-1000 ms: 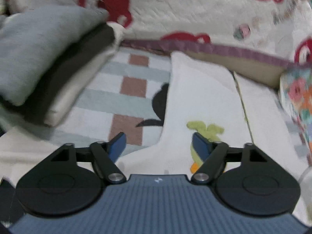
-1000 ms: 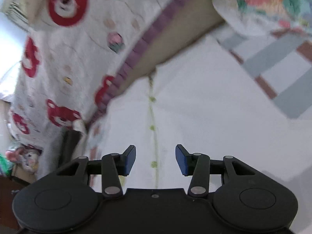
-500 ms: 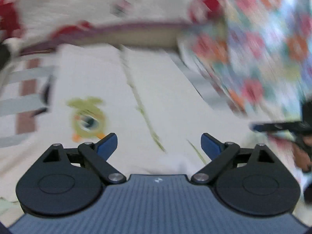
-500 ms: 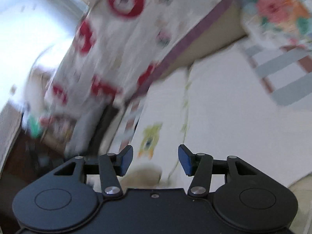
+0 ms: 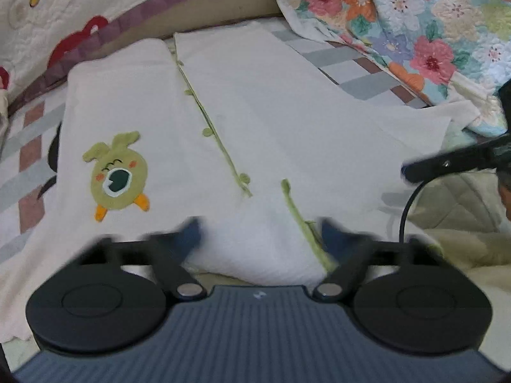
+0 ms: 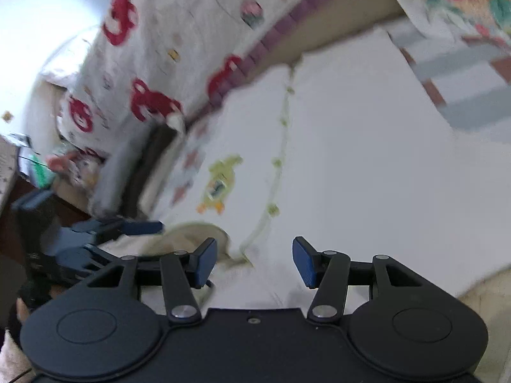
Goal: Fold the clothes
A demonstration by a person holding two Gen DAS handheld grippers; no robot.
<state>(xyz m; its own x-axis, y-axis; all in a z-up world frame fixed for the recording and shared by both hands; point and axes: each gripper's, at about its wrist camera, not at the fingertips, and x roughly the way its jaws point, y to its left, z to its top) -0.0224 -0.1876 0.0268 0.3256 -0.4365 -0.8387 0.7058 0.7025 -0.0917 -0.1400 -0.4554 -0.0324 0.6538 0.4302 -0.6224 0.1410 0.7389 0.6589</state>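
on the checked blanket (image 5: 357, 73) lies a cream cardigan (image 5: 262, 102) (green trim); left gripper (image 5: 260, 234) and right gripper (image 6: 254, 261) both gape.

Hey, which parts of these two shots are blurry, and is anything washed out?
Left wrist view: the white garment and its green cartoon patch are sharp, but the left claw fingers are smeared by motion. Right wrist view: the right claw is crisp, while the garment and the red-bear quilt behind are streaked; the upper-left corner is blown out white.

white garment (image 5: 262, 102) spread flat, green trim, apparently cartoon patch
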